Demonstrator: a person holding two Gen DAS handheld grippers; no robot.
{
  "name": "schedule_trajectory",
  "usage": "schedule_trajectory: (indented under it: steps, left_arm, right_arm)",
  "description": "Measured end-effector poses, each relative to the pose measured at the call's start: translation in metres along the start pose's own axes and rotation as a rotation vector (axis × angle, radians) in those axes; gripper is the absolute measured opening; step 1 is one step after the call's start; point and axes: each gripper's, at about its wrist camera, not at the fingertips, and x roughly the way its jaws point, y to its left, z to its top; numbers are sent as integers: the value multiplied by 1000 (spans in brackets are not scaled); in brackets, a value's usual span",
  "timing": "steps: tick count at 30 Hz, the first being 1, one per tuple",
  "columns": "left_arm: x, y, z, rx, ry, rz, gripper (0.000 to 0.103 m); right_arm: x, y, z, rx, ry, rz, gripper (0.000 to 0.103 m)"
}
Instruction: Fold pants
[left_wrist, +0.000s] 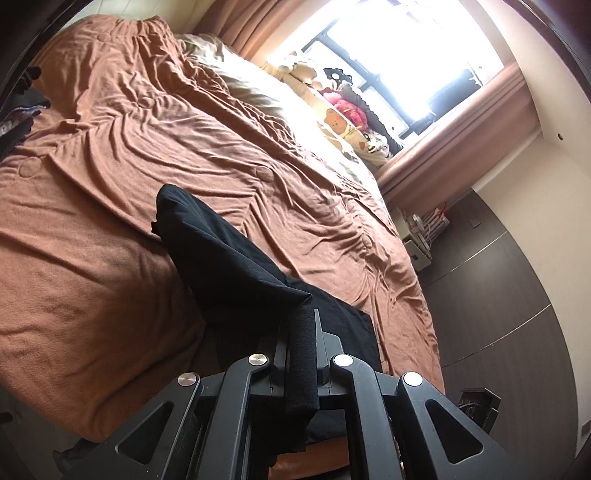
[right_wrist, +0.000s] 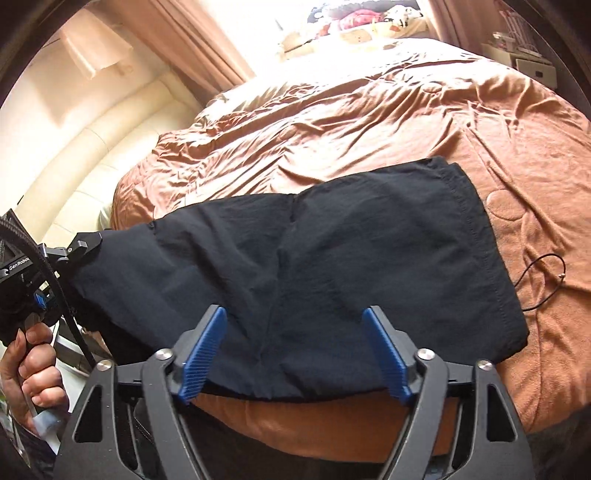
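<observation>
One pair of black pants (right_wrist: 295, 266) lies on one bed (right_wrist: 369, 122) covered by a rust-brown blanket, near the bed's close edge. There are two grippers. One thin black cord (right_wrist: 539, 280) with a small metal tip curls on the blanket just beside the pants' right hem.

The left gripper (left_wrist: 301, 332) is clamped on a fold of the pants: its jaws are together with black cloth squeezed between them, and a strip of that cloth hangs down over the gripper body. From that pinch the fabric runs up and away over the bed as a raised ridge. In the right wrist view the same gripper (right_wrist: 86, 245) grips the pants' left corner, off the bed's left edge, held by a hand (right_wrist: 31, 369).

The right gripper (right_wrist: 295, 332) has its jaws wide apart, the blue pads (right_wrist: 205, 354) standing either side of the pants' near edge. The cloth lies beneath and between them, and the pads do not press on it.

Beyond the bed's far side sit one window (left_wrist: 399, 48), curtains and a heap of soft toys (left_wrist: 343, 107).
</observation>
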Motion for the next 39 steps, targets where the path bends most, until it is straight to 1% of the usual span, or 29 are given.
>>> schedule_trajectory:
  steps: [3, 5, 10, 16, 22, 27, 32, 35, 39]
  left_arm:
    - [5, -16, 1, 22, 4, -13, 7]
    - [9, -27, 1, 36, 8, -23, 7]
    - [21, -56, -2, 77, 24, -49, 7]
    - [45, -97, -9, 127, 63, -94, 7]
    - [81, -135, -28, 167, 129, -143, 7]
    - [116, -155, -50, 183, 205, -179, 7]
    - [155, -174, -77, 220, 291, -184, 7]
    - [176, -179, -94, 228, 340, -182, 7]
    - [192, -181, -117, 232, 389, -182, 7]
  right_arm:
    - [-13, -7, 0, 11, -4, -3, 88]
    - [-20, -10, -3, 18, -11, -5, 94]
    - [-40, -28, -6, 56, -34, -3, 95]
    - [-67, -52, -7, 98, -72, -18, 95]
    - [-98, -83, -12, 157, -112, -46, 95]
    - [-119, -107, -20, 207, -126, -83, 95]
    - [-136, -129, -32, 266, -144, -118, 95]
    - [-138, -139, -38, 302, -142, -129, 95]
    - [-141, -153, -46, 340, -129, -138, 95]
